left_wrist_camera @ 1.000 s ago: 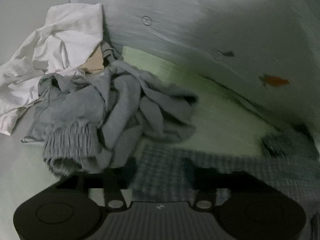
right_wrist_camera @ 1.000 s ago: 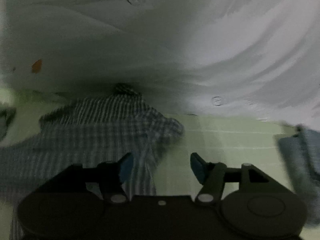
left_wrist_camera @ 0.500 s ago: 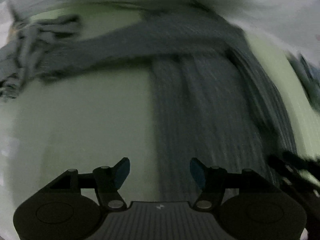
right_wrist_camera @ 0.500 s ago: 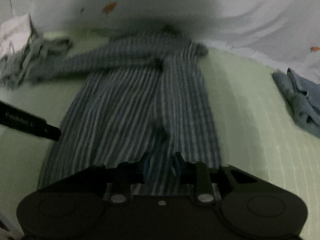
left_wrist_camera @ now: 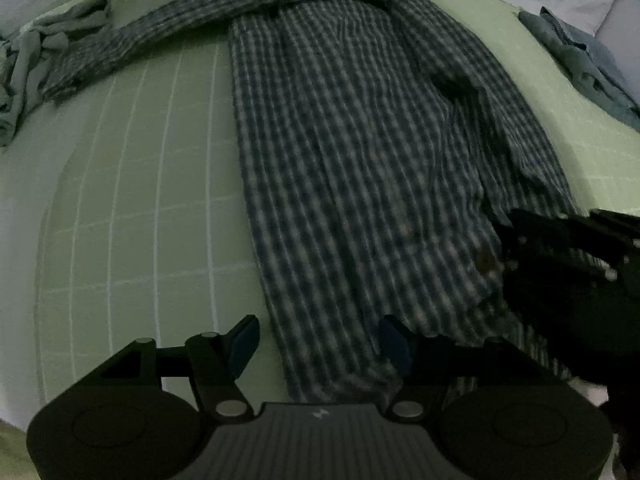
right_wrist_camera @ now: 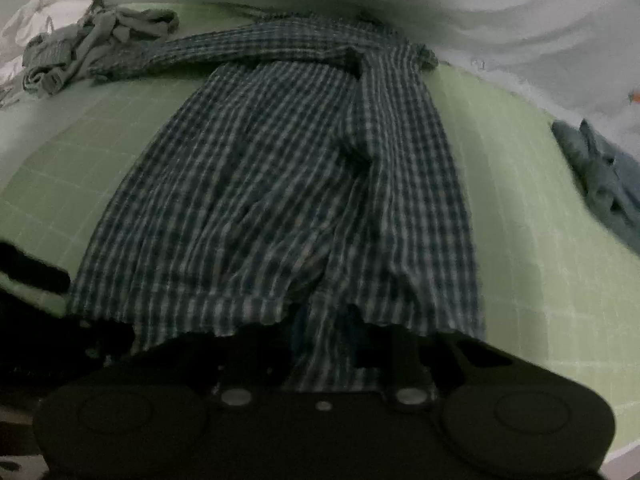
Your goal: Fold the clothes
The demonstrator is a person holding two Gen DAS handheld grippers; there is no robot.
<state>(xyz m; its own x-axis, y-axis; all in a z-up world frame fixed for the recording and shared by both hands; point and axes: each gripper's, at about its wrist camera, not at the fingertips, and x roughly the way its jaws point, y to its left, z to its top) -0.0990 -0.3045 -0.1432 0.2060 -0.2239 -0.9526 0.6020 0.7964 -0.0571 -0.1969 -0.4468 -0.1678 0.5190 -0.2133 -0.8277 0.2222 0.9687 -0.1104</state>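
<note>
Checked shirt (left_wrist_camera: 360, 168) lies lengthwise on the green grid mat (left_wrist_camera: 132, 208) — hem nearest. Left gripper (left_wrist_camera: 320, 344) fingers apart over the hem's left corner. Right gripper (right_wrist_camera: 324, 356) clamped on hem. Grey garment (right_wrist_camera: 92, 44) beyond the sleeve.

No readable text, labels or numbers on anything.

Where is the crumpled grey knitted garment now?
The crumpled grey knitted garment lies at the far left of the green grid mat, beside the outstretched sleeve of the checked shirt.
</note>
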